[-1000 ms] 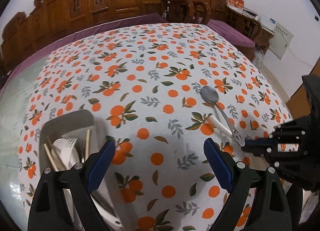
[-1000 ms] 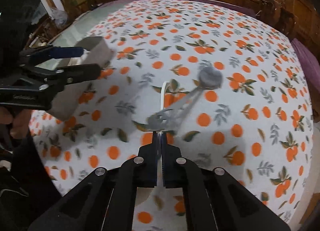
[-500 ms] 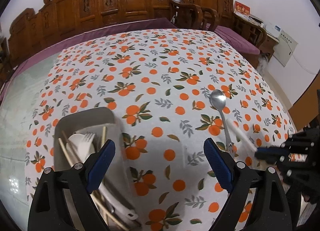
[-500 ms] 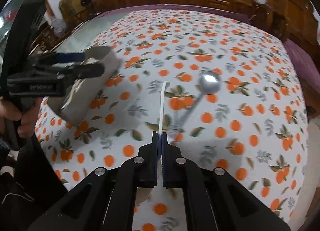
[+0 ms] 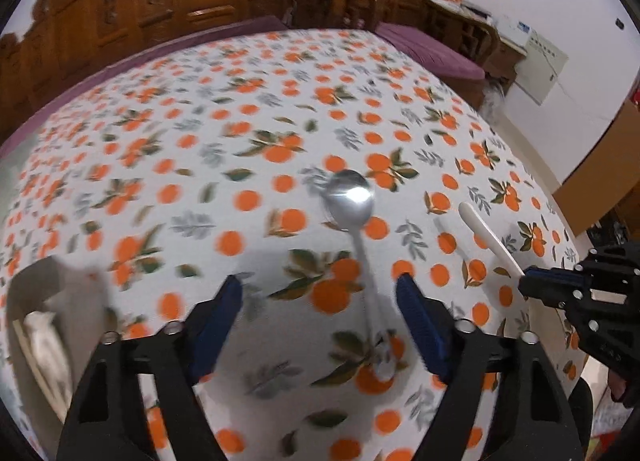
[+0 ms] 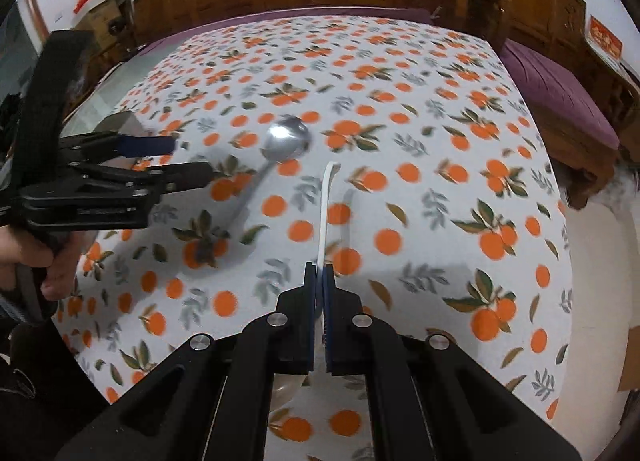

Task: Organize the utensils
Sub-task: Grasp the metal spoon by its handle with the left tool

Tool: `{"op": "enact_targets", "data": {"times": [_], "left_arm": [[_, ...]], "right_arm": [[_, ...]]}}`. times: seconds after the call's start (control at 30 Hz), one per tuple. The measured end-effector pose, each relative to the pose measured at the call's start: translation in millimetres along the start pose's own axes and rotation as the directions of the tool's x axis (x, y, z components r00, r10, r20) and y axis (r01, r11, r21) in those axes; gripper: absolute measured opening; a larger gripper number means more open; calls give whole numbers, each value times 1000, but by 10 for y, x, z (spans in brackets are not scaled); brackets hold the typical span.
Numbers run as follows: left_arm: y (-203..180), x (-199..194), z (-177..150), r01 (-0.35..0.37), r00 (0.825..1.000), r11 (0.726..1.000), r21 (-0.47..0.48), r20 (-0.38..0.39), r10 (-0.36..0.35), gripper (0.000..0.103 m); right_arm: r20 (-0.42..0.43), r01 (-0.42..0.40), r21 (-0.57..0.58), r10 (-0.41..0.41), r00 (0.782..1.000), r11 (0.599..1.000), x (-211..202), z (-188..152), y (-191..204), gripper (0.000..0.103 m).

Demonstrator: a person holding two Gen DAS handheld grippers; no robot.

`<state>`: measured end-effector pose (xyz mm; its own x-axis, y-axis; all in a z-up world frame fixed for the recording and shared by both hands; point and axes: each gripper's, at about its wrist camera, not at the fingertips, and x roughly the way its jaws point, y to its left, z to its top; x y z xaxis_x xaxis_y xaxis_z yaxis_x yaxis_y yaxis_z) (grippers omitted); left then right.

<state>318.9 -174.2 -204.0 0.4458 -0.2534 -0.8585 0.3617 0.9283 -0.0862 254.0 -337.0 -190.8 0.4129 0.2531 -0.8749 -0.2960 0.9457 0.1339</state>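
A metal spoon (image 5: 348, 197) lies on the orange-print tablecloth (image 5: 240, 141), its bowl away from me. My left gripper (image 5: 320, 301) hangs over the spoon's handle. Its jaws are closing, with the handle between them near the right finger (image 5: 416, 321), untouched. In the right wrist view the left gripper (image 6: 192, 160) reaches in from the left beside the spoon (image 6: 286, 137). My right gripper (image 6: 319, 273) is shut on a white plastic utensil (image 6: 326, 213), whose handle sticks out ahead above the cloth. The left wrist view shows the right gripper (image 5: 528, 285) and white utensil (image 5: 488, 237) to the spoon's right.
A grey tray (image 5: 24, 285) with white utensils and chopsticks stands at the table's left, partly hidden behind the left gripper (image 6: 120, 121) in the right wrist view. Carved wooden chairs (image 5: 200, 1) line the far side. A person's hand (image 6: 36, 257) holds the left gripper.
My left gripper has swung right from the tray to over the spoon's handle, and its jaws have narrowed. The right gripper has carried the white utensil away to the spoon's right.
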Motion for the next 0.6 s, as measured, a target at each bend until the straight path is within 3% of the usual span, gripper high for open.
{"op": "enact_targets", "data": {"times": [0.3,0.43,0.53,0.57,0.6], "left_arm": [[-186,464,129,15,997,1000,-5,-73,-15,46],[-261,495,137,-23,997,999,22,-72,25,40],[-316,505,132,-74,995,995,66,-68,78,25],[-321,497,124,-66,995,995,68,-68,71,8],[-327,494,117,-77,994,994,73,-70,82,6]], "right_arm": [[8,-1,53,0,1000,999,59,-112,-245,4],[20,-8,56,7,1000,998,52,-116,-254,4],[25,-11,56,9,1000,998,49,-110,-247,4],[26,-11,55,10,1000,998,43,-113,-241,4],[27,-11,55,9,1000,998,38,-112,-230,4]]}}
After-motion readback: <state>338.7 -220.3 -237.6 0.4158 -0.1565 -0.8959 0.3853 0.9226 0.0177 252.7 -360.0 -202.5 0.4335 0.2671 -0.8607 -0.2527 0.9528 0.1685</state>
